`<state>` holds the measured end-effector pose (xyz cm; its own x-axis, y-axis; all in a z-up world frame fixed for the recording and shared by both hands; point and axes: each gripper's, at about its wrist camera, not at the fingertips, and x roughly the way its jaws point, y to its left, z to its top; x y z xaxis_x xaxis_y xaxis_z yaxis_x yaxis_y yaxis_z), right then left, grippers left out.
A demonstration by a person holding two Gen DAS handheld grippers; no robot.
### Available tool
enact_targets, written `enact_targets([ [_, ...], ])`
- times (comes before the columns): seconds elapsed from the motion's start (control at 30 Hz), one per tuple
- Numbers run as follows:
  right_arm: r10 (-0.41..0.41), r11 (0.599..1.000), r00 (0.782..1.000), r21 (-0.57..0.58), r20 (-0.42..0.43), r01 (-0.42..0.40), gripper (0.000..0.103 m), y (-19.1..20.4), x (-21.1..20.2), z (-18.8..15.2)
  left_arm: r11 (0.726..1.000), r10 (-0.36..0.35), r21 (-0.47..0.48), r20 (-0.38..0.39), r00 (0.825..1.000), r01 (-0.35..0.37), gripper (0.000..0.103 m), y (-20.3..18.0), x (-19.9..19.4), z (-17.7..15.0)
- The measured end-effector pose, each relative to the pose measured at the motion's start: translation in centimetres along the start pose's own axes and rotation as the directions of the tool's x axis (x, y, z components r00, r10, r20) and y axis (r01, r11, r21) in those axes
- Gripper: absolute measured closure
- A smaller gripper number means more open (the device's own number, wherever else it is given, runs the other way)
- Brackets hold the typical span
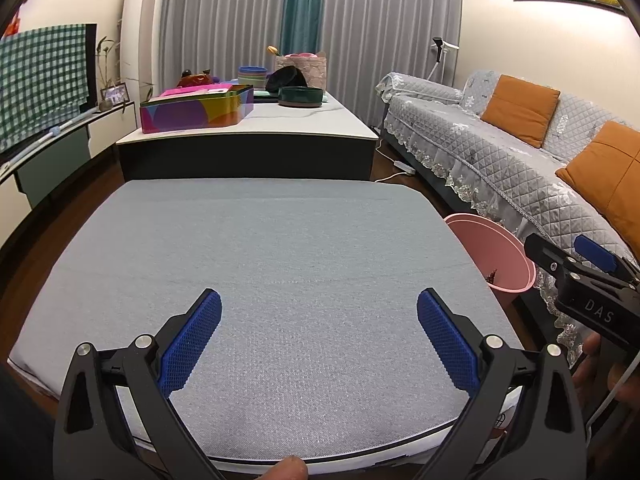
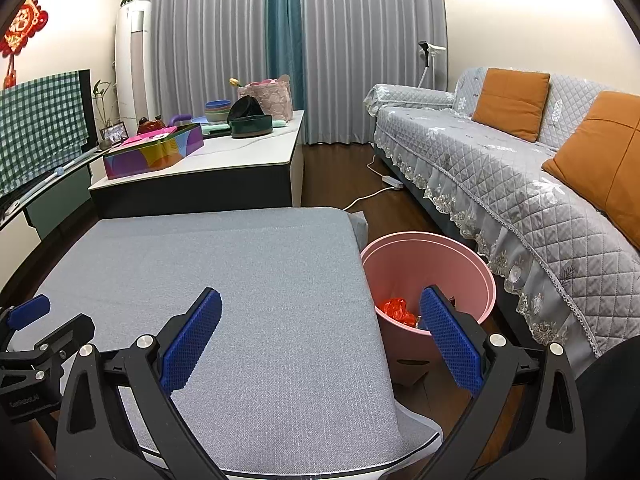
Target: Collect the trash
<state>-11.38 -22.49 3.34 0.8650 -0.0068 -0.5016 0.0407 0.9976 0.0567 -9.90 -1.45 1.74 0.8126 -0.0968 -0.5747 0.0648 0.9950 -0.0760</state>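
My left gripper (image 1: 319,332) hangs over the grey table (image 1: 280,248) in the lower middle of its frame, blue pads (image 1: 191,344) wide apart with nothing between them. My right gripper (image 2: 320,334) is spread just as wide and empty at the table's right edge, one finger over the cloth and the other in front of the pink bin (image 2: 430,276) at lower right of centre. The trash (image 2: 396,310), a red crumpled wrapper, lies inside the bin, beside the sofa (image 2: 500,168)
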Motion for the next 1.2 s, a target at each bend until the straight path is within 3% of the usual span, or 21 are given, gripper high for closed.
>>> enact_targets([
  [1.2,0.0,1.0,1.0,-0.001,0.001,0.0,0.005,0.0,0.13,0.04,1.0,0.004,-0.002,0.01,1.0,-0.004,0.008,0.07,0.01,-0.11],
])
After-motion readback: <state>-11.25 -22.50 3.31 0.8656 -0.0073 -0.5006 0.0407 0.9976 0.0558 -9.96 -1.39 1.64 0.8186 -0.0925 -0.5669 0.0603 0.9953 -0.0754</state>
